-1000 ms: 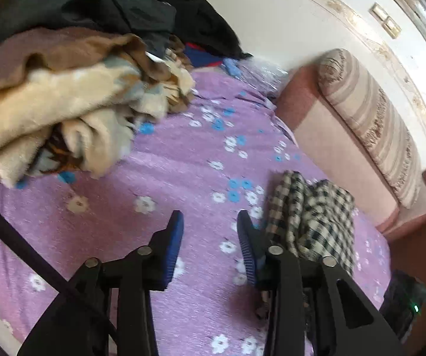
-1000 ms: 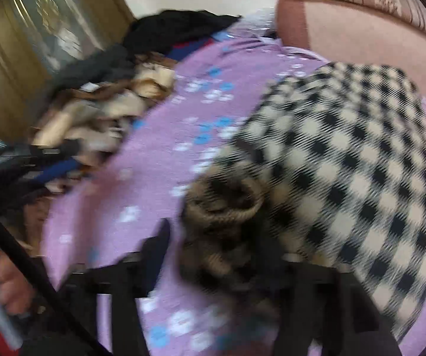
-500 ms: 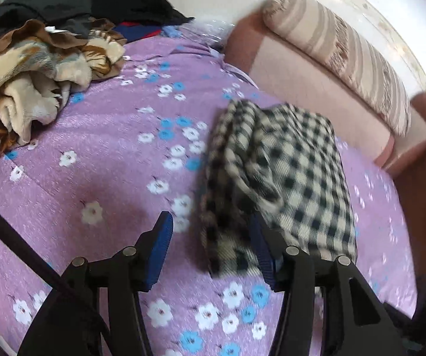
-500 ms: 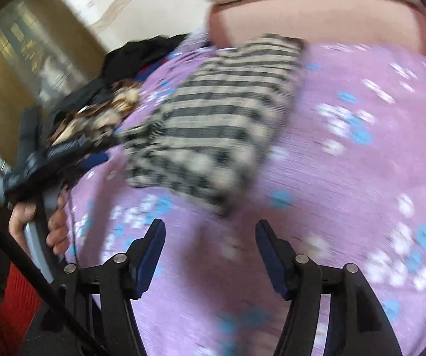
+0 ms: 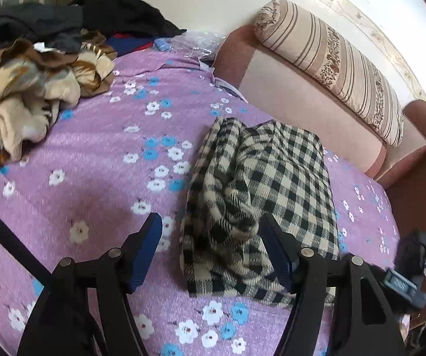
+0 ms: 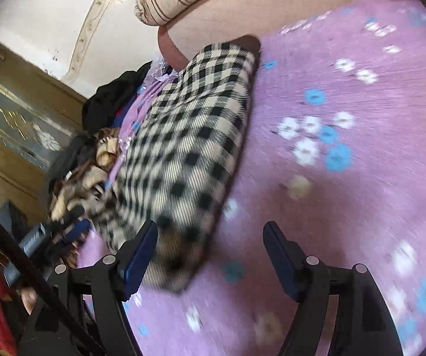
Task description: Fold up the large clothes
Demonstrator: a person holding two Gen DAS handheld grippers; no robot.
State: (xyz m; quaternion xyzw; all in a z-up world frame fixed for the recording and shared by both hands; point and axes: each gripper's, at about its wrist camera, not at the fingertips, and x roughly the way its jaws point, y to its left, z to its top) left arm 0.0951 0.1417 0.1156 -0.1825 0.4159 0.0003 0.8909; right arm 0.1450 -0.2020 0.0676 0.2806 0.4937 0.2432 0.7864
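A folded black-and-cream checked garment [image 5: 272,195] lies on the purple flowered bed sheet [image 5: 100,160]. My left gripper [image 5: 213,246] is open and empty, its jaws standing either side of the garment's near end just above it. In the right wrist view the same garment [image 6: 183,148] lies left of centre, blurred. My right gripper [image 6: 210,255] is open and empty, at the garment's near corner, its left finger [image 6: 138,255] over the cloth edge. The left gripper shows at the left of the right wrist view [image 6: 52,234].
A heap of beige, brown and dark clothes [image 5: 29,89] lies at the far left of the bed. A pink sofa back with a striped bolster [image 5: 337,62] borders the bed's far side. A wooden cabinet [image 6: 14,136] stands behind the pile.
The right gripper let go of the checked garment and opened. The garment now lies folded on the sheet. The left gripper moved over to its near end, jaws wider.
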